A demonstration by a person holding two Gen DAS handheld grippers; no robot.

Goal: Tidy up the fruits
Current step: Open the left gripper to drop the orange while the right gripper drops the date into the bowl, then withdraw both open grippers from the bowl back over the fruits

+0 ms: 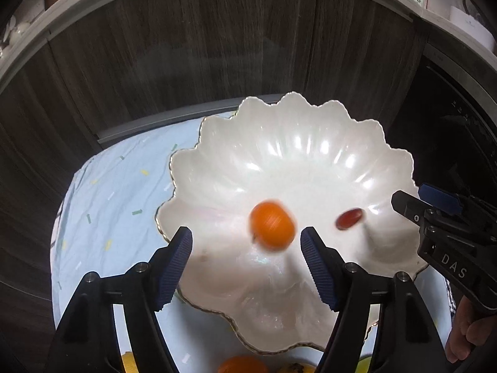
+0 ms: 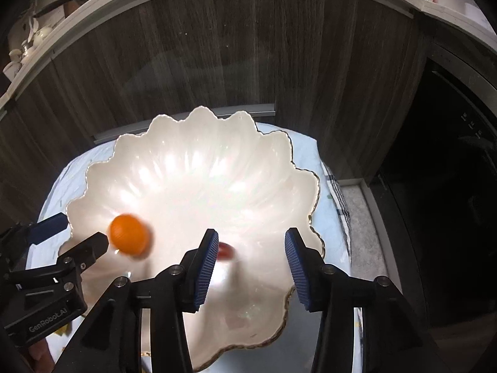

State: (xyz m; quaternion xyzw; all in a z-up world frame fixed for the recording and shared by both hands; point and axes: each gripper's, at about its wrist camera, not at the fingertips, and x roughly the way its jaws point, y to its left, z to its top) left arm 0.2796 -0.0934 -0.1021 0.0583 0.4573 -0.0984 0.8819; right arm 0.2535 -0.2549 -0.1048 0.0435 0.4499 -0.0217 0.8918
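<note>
A white scalloped bowl with a gold rim (image 1: 289,115) (image 2: 202,118) stands on a light blue cloth. A blurred orange (image 1: 272,225) (image 2: 129,234) is in the bowl between and just beyond my left gripper's fingers. A small blurred red fruit (image 1: 350,218) (image 2: 226,250) is in the bowl too, partly hidden behind the left finger in the right wrist view. My left gripper (image 1: 246,244) (image 2: 77,236) is open and empty over the bowl's near side. My right gripper (image 2: 251,247) (image 1: 416,202) is open and empty over the bowl's right side.
The light blue cloth (image 1: 108,205) with small coloured flecks covers the round table. More fruit lies at the near edge: an orange (image 1: 242,365) and yellow pieces (image 1: 129,362). Dark wood cabinet fronts (image 1: 186,46) stand behind, a dark appliance (image 2: 450,186) to the right.
</note>
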